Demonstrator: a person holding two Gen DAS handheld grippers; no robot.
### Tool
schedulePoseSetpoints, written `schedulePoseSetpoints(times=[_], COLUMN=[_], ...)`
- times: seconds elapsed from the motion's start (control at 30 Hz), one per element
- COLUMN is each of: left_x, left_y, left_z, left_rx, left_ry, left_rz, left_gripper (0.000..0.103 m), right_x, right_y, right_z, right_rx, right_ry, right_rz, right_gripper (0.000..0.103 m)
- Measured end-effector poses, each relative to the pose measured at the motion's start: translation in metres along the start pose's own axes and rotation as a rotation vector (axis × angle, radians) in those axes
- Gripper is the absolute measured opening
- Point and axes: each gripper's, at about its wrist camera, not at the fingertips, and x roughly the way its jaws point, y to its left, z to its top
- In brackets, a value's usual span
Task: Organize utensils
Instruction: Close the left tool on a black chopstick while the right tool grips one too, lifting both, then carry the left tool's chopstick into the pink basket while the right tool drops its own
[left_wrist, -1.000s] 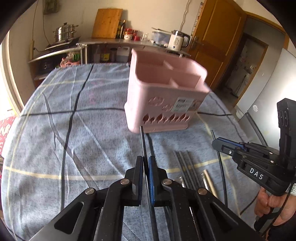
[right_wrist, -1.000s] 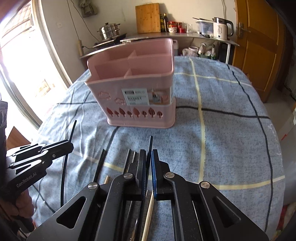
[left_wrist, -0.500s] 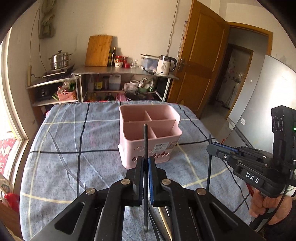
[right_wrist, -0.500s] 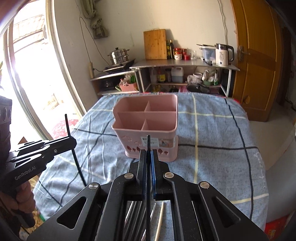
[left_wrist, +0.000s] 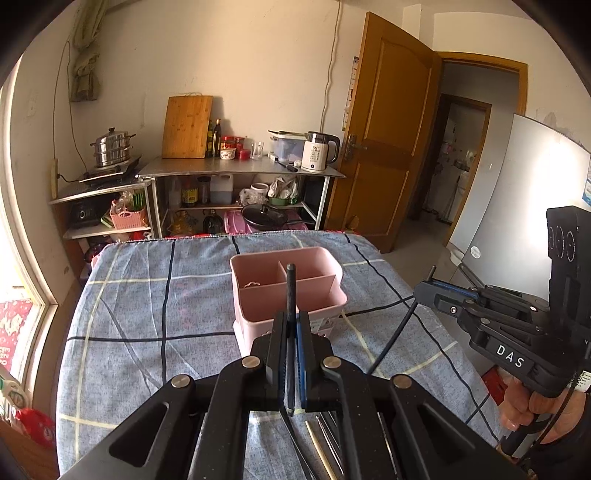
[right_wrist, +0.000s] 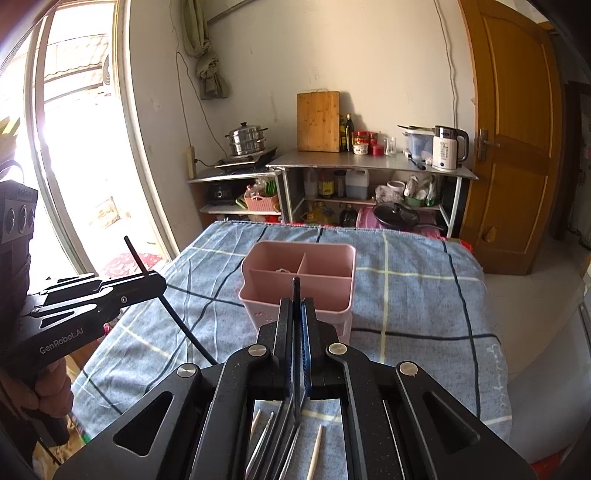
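A pink divided utensil caddy (left_wrist: 255, 306) (right_wrist: 332, 317) stands upright on the blue checked tablecloth (left_wrist: 129, 314). My left gripper (left_wrist: 291, 317) is shut on a black chopstick (left_wrist: 290, 280), whose tip pokes up in front of the caddy. Seen to the right, my right gripper (left_wrist: 421, 290) is raised beside the caddy. In the right wrist view my right gripper (right_wrist: 296, 304) is shut on another black chopstick (right_wrist: 296, 288). My left gripper (right_wrist: 160, 282) shows at the left with its chopstick (right_wrist: 135, 254) slanting through its jaws. Both are held above the cloth, short of the caddy.
Several more chopsticks, dark and pale, (left_wrist: 321, 443) (right_wrist: 317, 450) lie on the cloth under the grippers. A person's hand (left_wrist: 524, 410) holds the right gripper's handle. Kitchen shelves (left_wrist: 240, 170) with a kettle and pots stand beyond the table's far edge. A door is at the right.
Both grippers have risen from just over the cloth, each carrying its black chopstick up with it. The caddy now looks farther off and lower in both views.
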Motion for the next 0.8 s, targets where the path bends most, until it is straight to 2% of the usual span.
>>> schedulePoseSetpoints(times=[0.2, 0.5, 0.8], left_x=[-0.004, -0.009, -0.005], left_y=[0.000, 0.004, 0.008], left_z=[0.020, 0.069, 0.116], left_rx=[0.008, 0.004, 0.019], left_ry=[-0.015, -0.057, -0.111], left_rz=[-0.011, -0.023, 0.006], left_gripper=[0.004, 0.004, 0.004], right_x=[-0.007, -0.012, -0.010], right_y=[0.003, 0.009, 0.012], right_z=[0.014, 0.050, 0.093], right_rx=[-0.024, -0.047, -0.044], right_ry=[-0.036, -0.095, -0.176], right_rz=[-0.001, 0.006, 0.010], right_gripper=[0.004, 0.004, 0.004])
